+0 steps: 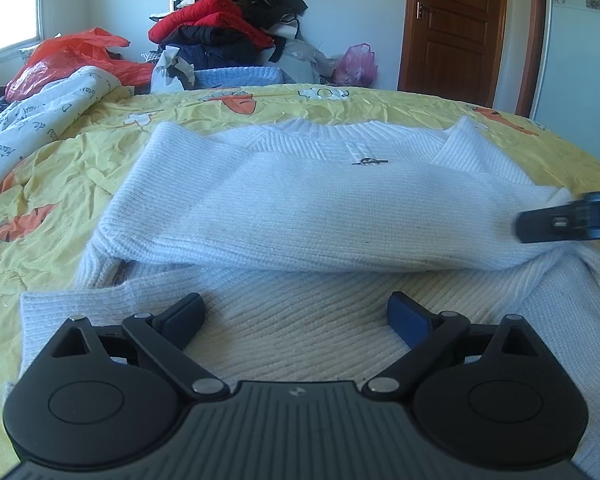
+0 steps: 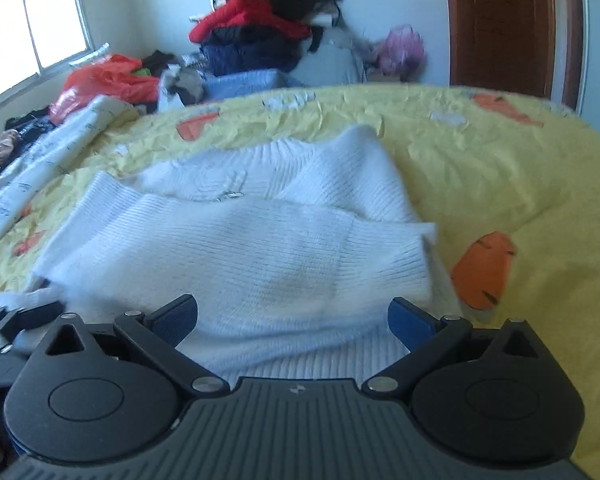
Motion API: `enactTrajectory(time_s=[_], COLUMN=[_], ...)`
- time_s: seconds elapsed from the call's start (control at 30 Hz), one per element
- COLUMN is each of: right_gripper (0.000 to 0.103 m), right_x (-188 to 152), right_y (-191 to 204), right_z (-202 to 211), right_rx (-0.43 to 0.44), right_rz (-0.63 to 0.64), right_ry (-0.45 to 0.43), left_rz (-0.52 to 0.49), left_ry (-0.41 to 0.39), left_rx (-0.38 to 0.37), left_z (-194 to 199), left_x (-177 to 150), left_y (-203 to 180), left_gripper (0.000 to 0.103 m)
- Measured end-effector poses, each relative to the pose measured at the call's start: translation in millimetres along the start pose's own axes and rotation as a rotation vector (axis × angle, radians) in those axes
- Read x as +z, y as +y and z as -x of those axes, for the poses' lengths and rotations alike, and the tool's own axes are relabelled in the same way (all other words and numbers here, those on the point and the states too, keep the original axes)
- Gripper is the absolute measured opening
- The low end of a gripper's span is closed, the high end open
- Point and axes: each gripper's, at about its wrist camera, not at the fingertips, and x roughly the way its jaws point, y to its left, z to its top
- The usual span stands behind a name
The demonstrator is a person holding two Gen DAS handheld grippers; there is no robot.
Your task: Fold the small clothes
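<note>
A white knitted sweater (image 1: 300, 208) lies on the yellow bed cover (image 1: 100, 148), with both sleeves folded across its chest. It also shows in the right wrist view (image 2: 240, 248). My left gripper (image 1: 296, 316) is open and empty, just above the sweater's lower body. My right gripper (image 2: 294, 320) is open and empty, over the sweater's lower right part by the folded sleeve cuff (image 2: 396, 256). The right gripper also shows, blurred, at the right edge of the left wrist view (image 1: 568, 220). The left gripper shows at the left edge of the right wrist view (image 2: 16, 328).
A pile of red, black and dark clothes (image 1: 228, 28) stands against the far wall. An orange plastic bag (image 1: 72, 56) and a white printed quilt (image 1: 32, 120) lie at the bed's left. A pink bag (image 1: 356, 64) sits by the brown door (image 1: 456, 24).
</note>
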Motion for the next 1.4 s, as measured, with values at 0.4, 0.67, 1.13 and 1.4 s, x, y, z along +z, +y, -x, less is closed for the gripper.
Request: enactTrajectory(time_s=[0.4, 0.67, 1.13, 1.4], right_gripper=[0.102, 0.102, 0.102, 0.102], right_x=[-32.0, -38.5, -41.3, -40.5], right_y=[17.1, 14.7, 2.0, 1.4], right_z=[-16.4, -13.9, -12.2, -11.6], right_rx=[-0.098, -0.110, -0.053, -0.044], right_rz=[0.220, 0.163, 0.077, 0.073], right_ry=[-0.079, -0.054, -0.035, -0.040], left_rz=[0.000, -0.002, -0.004, 0.017], left_ry=[0.000, -0.001, 0.002, 0.037], left_rx=[0.001, 0.003, 0.019, 0.041], left_z=[1.6, 2.4, 7.1, 19.9], left_x=[-0.9, -1.2, -3.7, -5.8], left_y=[0.1, -0.8, -2.5, -5.5], left_gripper=[0.100, 0.100, 0.100, 0.100])
